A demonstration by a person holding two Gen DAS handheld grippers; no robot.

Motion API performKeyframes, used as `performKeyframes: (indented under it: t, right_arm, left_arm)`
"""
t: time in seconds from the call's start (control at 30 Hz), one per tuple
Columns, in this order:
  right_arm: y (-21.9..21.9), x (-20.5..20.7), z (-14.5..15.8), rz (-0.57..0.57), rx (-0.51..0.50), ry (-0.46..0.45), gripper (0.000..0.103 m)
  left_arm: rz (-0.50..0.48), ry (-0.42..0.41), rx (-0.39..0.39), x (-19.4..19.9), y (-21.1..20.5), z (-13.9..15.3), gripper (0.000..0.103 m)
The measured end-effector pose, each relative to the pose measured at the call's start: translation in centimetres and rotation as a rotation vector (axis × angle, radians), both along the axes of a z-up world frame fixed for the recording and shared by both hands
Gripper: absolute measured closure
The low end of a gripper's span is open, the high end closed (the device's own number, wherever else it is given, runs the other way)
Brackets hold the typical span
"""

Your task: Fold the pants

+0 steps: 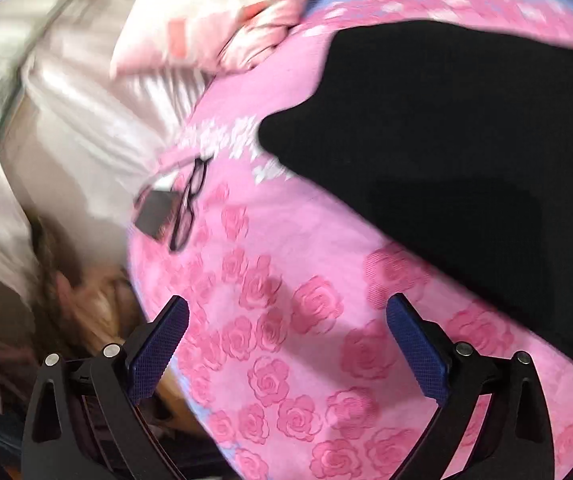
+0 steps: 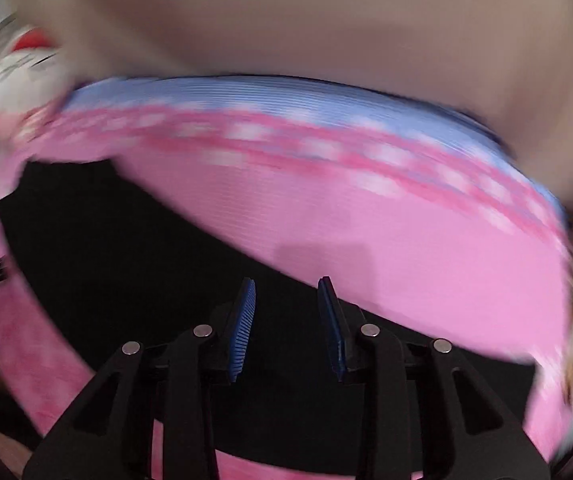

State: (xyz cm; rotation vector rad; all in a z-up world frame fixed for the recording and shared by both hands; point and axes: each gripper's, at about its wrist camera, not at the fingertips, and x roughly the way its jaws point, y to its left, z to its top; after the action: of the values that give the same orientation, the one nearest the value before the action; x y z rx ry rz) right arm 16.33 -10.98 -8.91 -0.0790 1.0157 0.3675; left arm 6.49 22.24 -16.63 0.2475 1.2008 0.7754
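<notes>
Black pants (image 1: 466, 152) lie spread on a pink rose-patterned bed cover (image 1: 286, 280); they fill the right half of the left wrist view. My left gripper (image 1: 286, 308) is wide open and empty, hovering over bare cover, left of and below the pants' edge. In the right wrist view the pants (image 2: 126, 260) run across the lower left under my right gripper (image 2: 286, 284). Its blue pads (image 2: 244, 320) stand a narrow gap apart with nothing between them, right above the pants' far edge. Both views are motion-blurred.
Black-framed glasses (image 1: 190, 204) and a dark phone (image 1: 156, 212) lie at the cover's left edge. A pink-white pillow (image 1: 214, 32) sits at the head; it also shows in the right wrist view (image 2: 18, 72). The cover has a blue border (image 2: 286, 96). The bed edge drops off left.
</notes>
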Motion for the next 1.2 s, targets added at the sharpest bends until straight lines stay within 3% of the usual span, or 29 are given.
performKeyframes:
  t: [0.1,0.17,0.27,0.33,0.4,0.47,0.53,0.67,0.8,0.87,0.9,0.93,0.97,1.07,1.13,1.2]
  right_arm:
    - [12.3,2.7,-0.8,0.195,0.083,0.039,0.071]
    - [20.8,3.8,-1.6,0.342,0.043,-0.014,0.072]
    - [27.9,7.4,-6.4,0.312,-0.014,0.095,0.070]
    - [30.9,7.6,-6.1,0.301,-0.095,-0.035,0.068]
    - [33.7,7.3,-5.3,0.365,-0.096,-0.040,0.074]
    - [32.9,7.2,-4.0,0.363,-0.013,-0.017,0.075]
    - [29.3,6.8,-1.9,0.252,0.072,-0.039,0.075]
    - [21.6,7.0,-1.4,0.059,0.094,-0.025,0.074]
    - [14.4,10.9,-6.6,-0.136,0.116,0.121,0.078]
    - [12.7,10.8,-4.8,-0.204,0.185,0.098,0.075]
    - [12.5,10.4,-3.8,-0.194,0.214,0.064,0.075]
    - [12.5,9.9,-2.9,-0.158,0.237,0.023,0.075]
    - [12.9,9.9,-3.2,-0.124,0.205,0.014,0.074]
    - [12.0,11.6,-6.6,-0.162,0.124,0.081,0.076]
    - [9.9,10.8,-5.4,-0.202,0.189,0.064,0.074]
    - [7.7,7.5,-3.1,-0.171,0.218,0.004,0.073]
  left_arm:
    - [0.043,-0.027,-0.071,-1.6,2.1,0.8,0.005]
    - [0.021,-0.039,-0.070,-2.3,2.9,1.6,0.005]
    - [-0.034,-0.060,-0.087,-3.0,3.7,2.8,0.005]
    - [-0.078,-0.086,-0.098,-3.2,4.4,3.7,0.005]
    - [-0.113,-0.119,-0.090,-3.0,5.2,4.5,0.005]
    - [-0.142,-0.168,-0.097,-2.3,5.8,5.8,0.005]
    - [-0.180,-0.222,-0.115,-0.3,6.3,7.4,0.005]
    - [-0.281,-0.322,-0.168,5.7,5.7,9.3,0.005]
    - [-0.312,-0.243,-0.118,12.4,4.7,4.8,0.005]
    - [-0.275,-0.112,-0.051,14.5,4.9,0.6,0.005]
    - [-0.268,-0.101,-0.043,14.7,5.1,-0.2,0.005]
    - [-0.268,-0.158,-0.034,14.3,5.1,0.2,0.005]
    - [-0.266,-0.161,-0.020,14.2,5.0,0.2,0.005]
    - [-0.259,-0.153,0.021,14.2,4.3,0.0,0.005]
    - [-0.244,-0.135,0.039,14.1,3.5,0.8,0.005]
    - [-0.255,-0.161,0.007,13.5,2.3,2.4,0.005]
